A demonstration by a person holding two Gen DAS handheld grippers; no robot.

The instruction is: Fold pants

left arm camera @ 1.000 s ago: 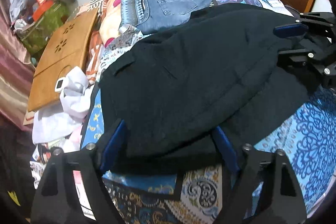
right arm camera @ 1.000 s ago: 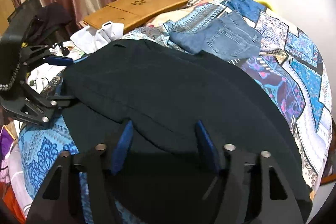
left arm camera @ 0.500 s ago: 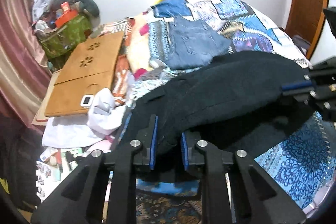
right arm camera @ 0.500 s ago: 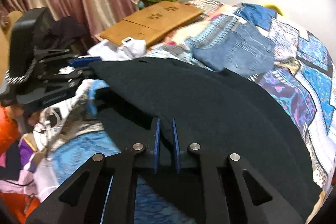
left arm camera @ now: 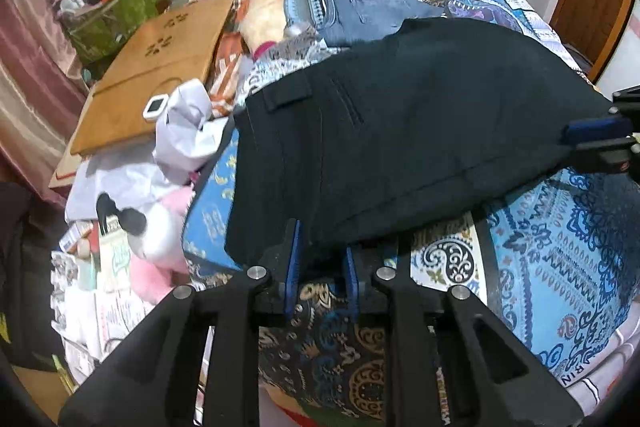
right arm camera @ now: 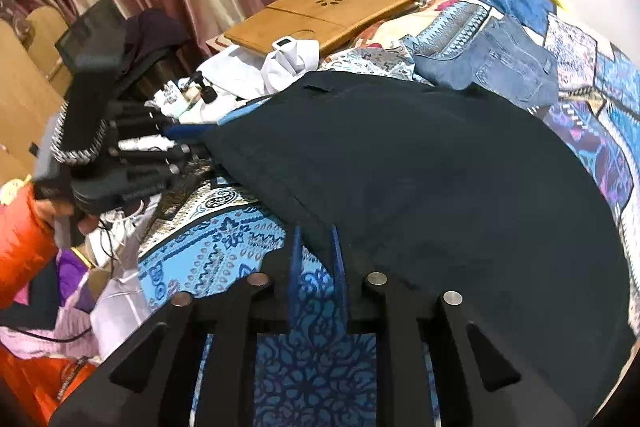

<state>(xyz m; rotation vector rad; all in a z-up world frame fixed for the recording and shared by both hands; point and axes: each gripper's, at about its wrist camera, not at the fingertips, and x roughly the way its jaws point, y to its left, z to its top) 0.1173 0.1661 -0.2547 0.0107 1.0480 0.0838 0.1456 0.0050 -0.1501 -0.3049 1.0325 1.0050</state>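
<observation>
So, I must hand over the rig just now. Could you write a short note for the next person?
Left gripper: jaws opening slightly, the near edge of the black pants between its pads.
Right gripper: the same, further along that edge.
Pants: spread across the patterned bed cover, near edge raised off it. Blue jeans lie behind them.
Done: edge taken at two points.
Left: probably carry the edge over to the far side, lay it flat, let go.
</observation>
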